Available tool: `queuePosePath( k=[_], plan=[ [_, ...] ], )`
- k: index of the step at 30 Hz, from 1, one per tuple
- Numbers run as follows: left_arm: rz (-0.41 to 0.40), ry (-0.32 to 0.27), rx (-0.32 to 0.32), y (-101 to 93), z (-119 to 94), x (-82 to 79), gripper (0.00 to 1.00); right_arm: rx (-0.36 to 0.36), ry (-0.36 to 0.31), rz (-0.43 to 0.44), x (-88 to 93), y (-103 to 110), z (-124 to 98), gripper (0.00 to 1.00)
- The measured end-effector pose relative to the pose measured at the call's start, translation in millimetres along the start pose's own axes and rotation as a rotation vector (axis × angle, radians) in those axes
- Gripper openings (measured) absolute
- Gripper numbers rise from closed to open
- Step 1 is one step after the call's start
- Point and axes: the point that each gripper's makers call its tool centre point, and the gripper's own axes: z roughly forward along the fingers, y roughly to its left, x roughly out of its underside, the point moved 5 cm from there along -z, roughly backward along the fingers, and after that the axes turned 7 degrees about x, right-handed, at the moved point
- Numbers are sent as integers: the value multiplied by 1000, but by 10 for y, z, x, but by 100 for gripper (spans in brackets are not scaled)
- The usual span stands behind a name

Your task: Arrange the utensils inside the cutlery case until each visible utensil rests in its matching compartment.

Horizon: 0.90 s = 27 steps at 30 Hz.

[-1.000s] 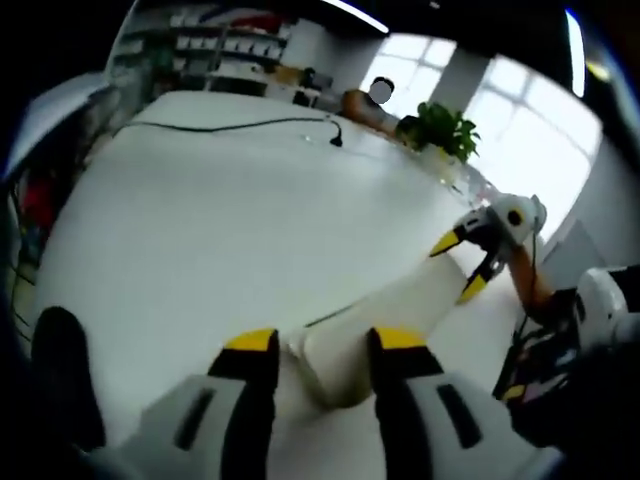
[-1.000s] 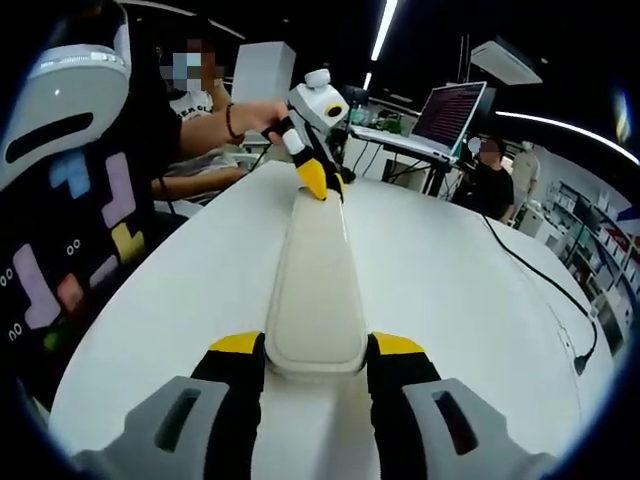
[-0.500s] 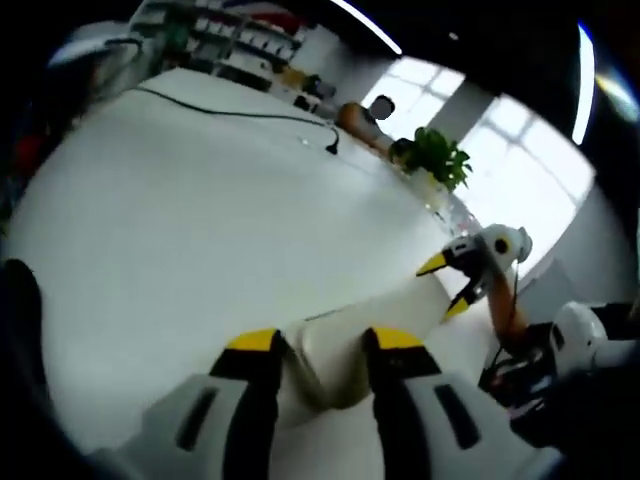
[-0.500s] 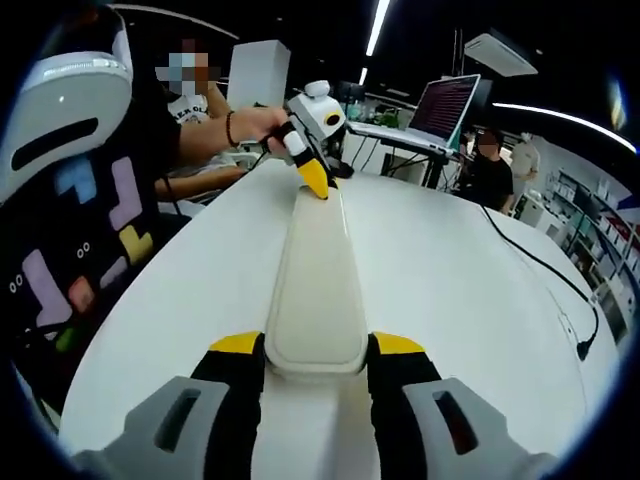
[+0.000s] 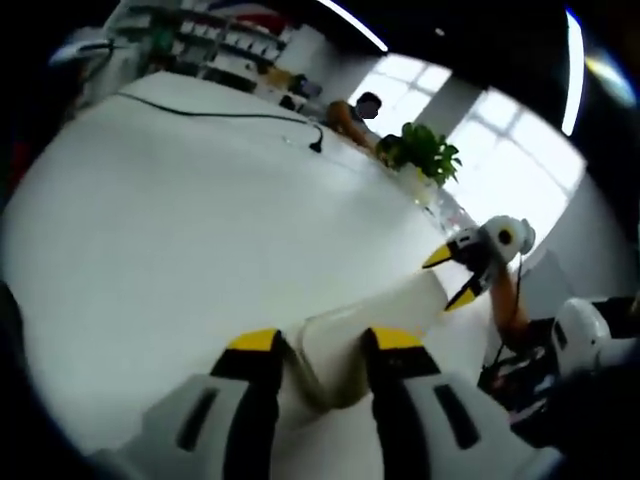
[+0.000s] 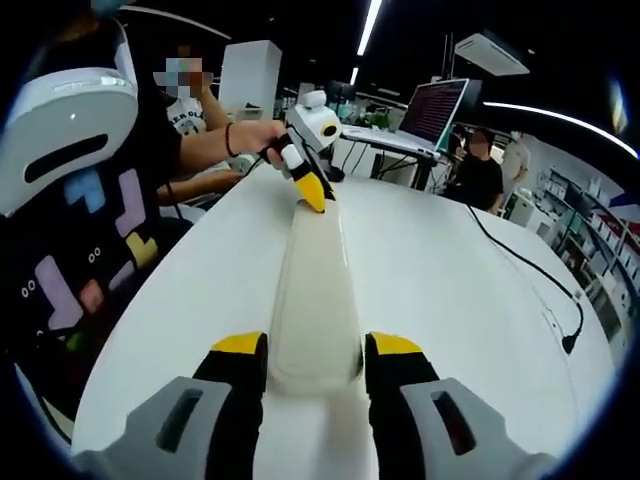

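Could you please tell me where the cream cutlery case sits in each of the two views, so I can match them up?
Left gripper view: the cutlery case runs from the left claw at bottom centre up-right toward the right claw.
Right gripper view: the case runs from the right claw up the centre to the left claw.
Shared landmark: the black cable on the white table.

White table [image 5: 180,210], bright windows [image 5: 500,160]

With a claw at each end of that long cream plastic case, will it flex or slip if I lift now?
The long cream plastic case looks like a rigid moulded shell, so it probably won't sag. Its glossy, rounded ends may slip; the right claw and left claw pinch only narrow tips. On the smooth white table it would likely slide easily.
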Motion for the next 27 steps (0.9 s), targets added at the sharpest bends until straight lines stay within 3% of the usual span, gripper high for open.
queuePosePath(
  k=[5,8,10,14,20,27],
  plan=[
    [13,8,10,-35,64,-16,36,26,-43,36,-107,-51,-42,38],
    [17,10,17,-76,124,-15,36,58,-58,51,-155,-107,-34,26],
    [27,-2,16,-106,166,-13,36,65,-69,77,-187,-144,-4,24],
    [31,-4,26,-132,204,-13,35,16,-30,85,-240,-73,102,23],
    [33,-14,33,-121,236,-42,35,0,-14,121,-348,-94,241,18],
    [-29,-24,26,-101,245,-72,33,-29,98,63,-458,-65,466,17]
  ],
)
